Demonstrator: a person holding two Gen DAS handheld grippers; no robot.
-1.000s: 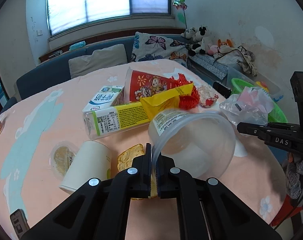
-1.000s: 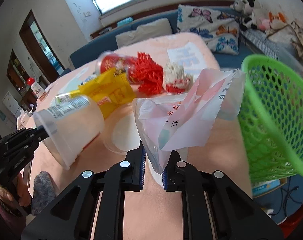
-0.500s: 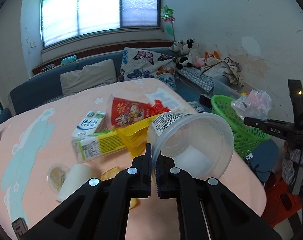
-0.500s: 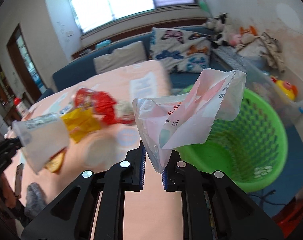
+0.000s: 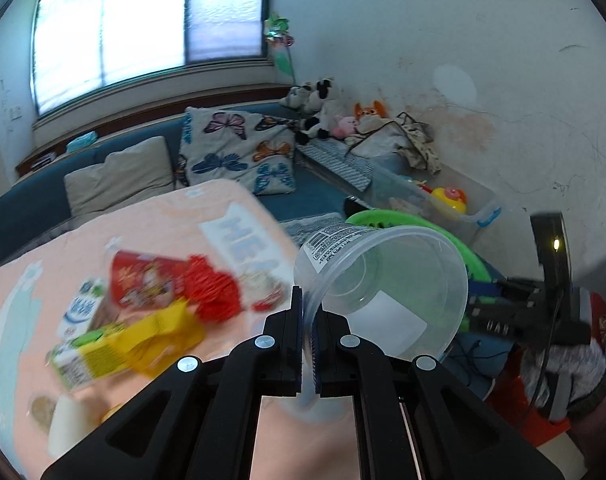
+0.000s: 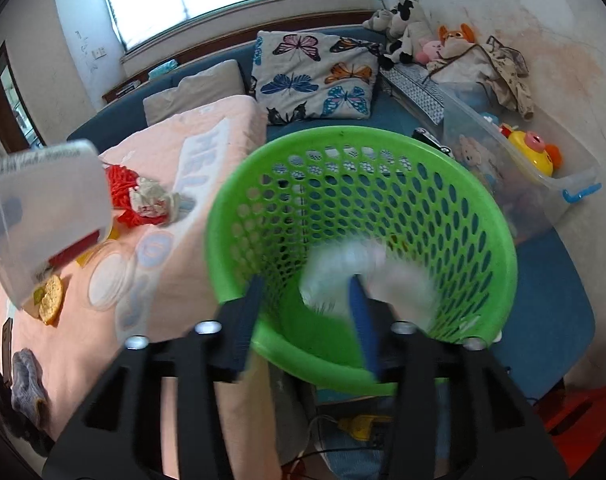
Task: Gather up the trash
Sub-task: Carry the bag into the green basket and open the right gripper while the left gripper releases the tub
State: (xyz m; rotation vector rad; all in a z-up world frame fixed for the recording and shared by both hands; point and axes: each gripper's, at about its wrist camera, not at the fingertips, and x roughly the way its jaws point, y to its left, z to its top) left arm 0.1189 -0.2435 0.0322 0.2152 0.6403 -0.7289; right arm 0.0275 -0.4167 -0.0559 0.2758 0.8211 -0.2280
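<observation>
- While we hold the left hand-held gripper (image 5: 307, 334) out past the table's right edge, its jaws are pinched narrow on the rim of a clear round plastic tub with a printed label (image 5: 383, 280), which hangs tilted with its mouth towards the camera.
- We see the same tub (image 6: 43, 216) in the right wrist view, raised at the far left above the table.
- Our right hand-held gripper (image 6: 307, 312) is spread wide over the round green perforated plastic basket (image 6: 383, 184), which stands just beside the table's right edge.
- Between and beyond its fingers a crumpled white and pink plastic bag (image 6: 367, 276) shows as a blur inside the basket's mouth; neither finger grips it, though we cannot tell whether it touches the blue-padded one.
- On the pink cloth-covered table (image 5: 151, 224), more trash lies clustered towards the near right corner: a red printed snack packet (image 5: 143, 280), a red mesh net (image 5: 215, 292), a yellow wrapper (image 5: 159, 336), a green and white carton (image 5: 79, 360) and a white and blue milk carton (image 5: 81, 308).
- Nearer the front edge we make out a white paper cup on its side (image 5: 69, 426), a clear round lid (image 6: 111, 276) and a piece of fried bread (image 6: 51, 294).
</observation>
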